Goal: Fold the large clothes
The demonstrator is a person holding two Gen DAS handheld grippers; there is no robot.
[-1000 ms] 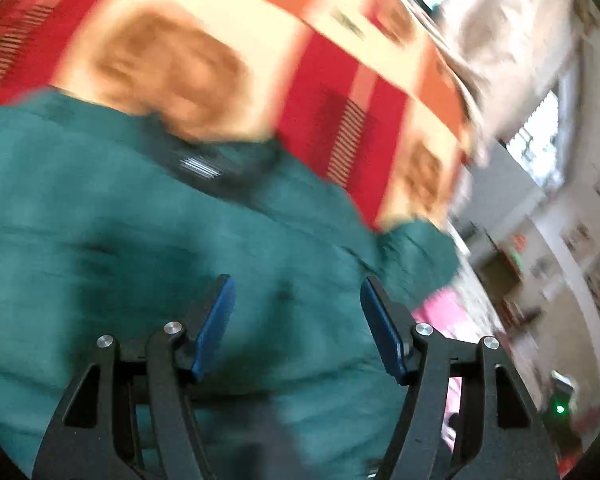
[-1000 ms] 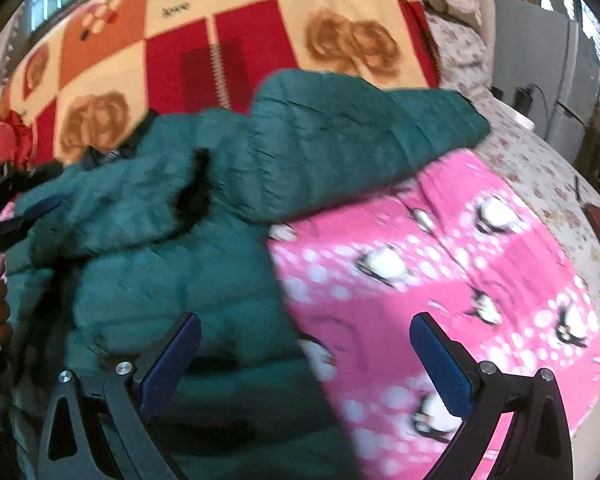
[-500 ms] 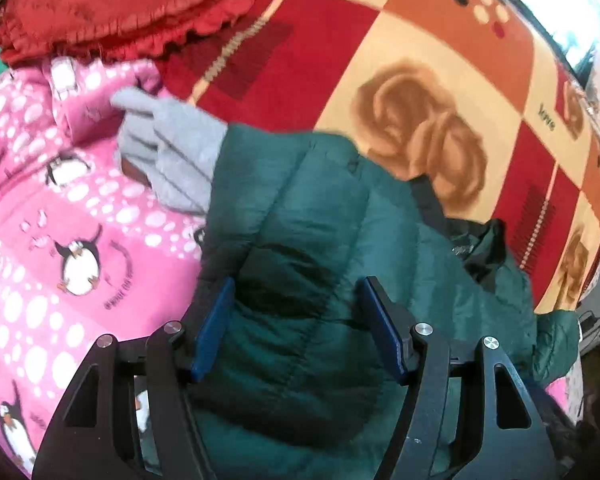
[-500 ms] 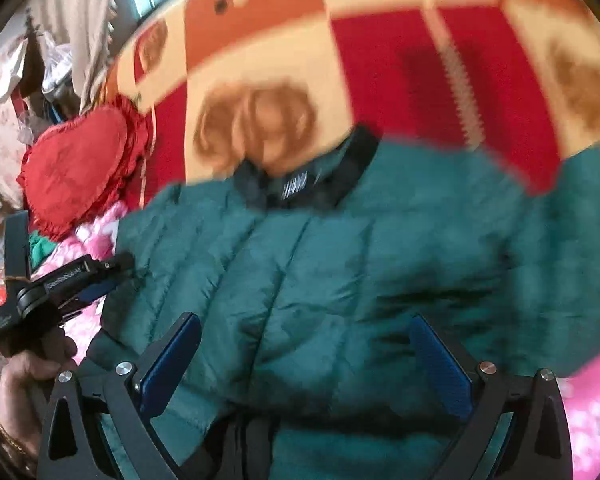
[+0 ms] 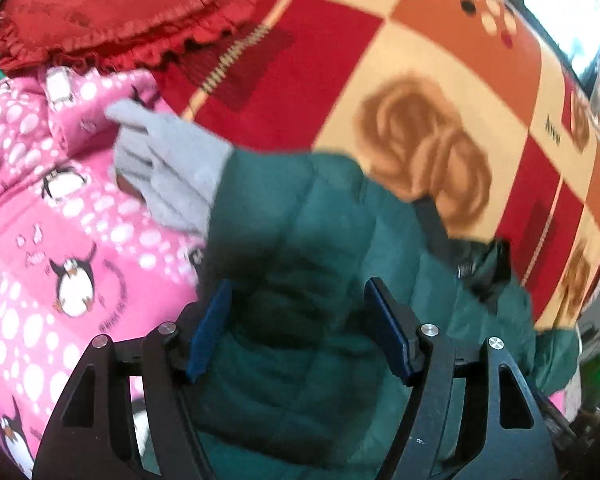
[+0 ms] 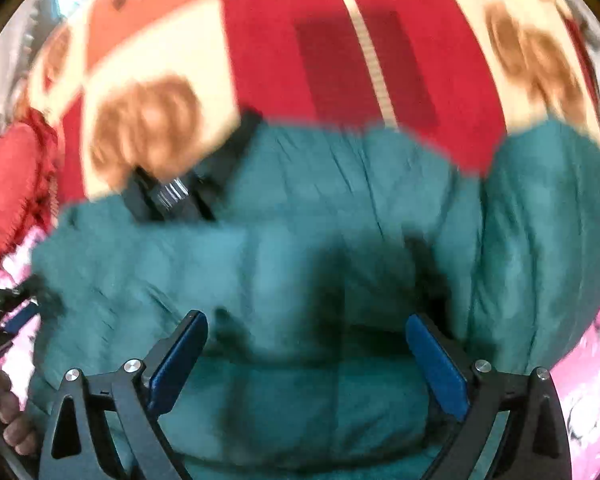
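Observation:
A dark green puffer jacket (image 5: 320, 240) lies spread on the bed, its black collar (image 5: 464, 264) toward the checked blanket. My left gripper (image 5: 299, 284) hovers low over the jacket's left shoulder and sleeve. Its jaws are opening, with quilted fabric below and between the blue pads, which do not press on it. In the right wrist view the jacket (image 6: 340, 220) fills the middle, blurred, with the collar (image 6: 172, 192) at upper left. My right gripper (image 6: 305, 317) stands wide open just above the jacket's body, holding nothing.
A pink penguin blanket (image 5: 60, 240) covers the bed on the left, with a grey cloth (image 5: 168, 172) at the jacket's edge. A red frilled cushion (image 5: 120, 8) lies beyond it. A red, orange and cream checked blanket (image 5: 420, 60) lies behind. A person's hand (image 6: 0, 408) shows at the left edge.
The left view swung from the jacket's middle to its left edge by the grey cloth, then held; its jaws widened slightly. The right gripper moved left off the pink blanket, over the jacket's body.

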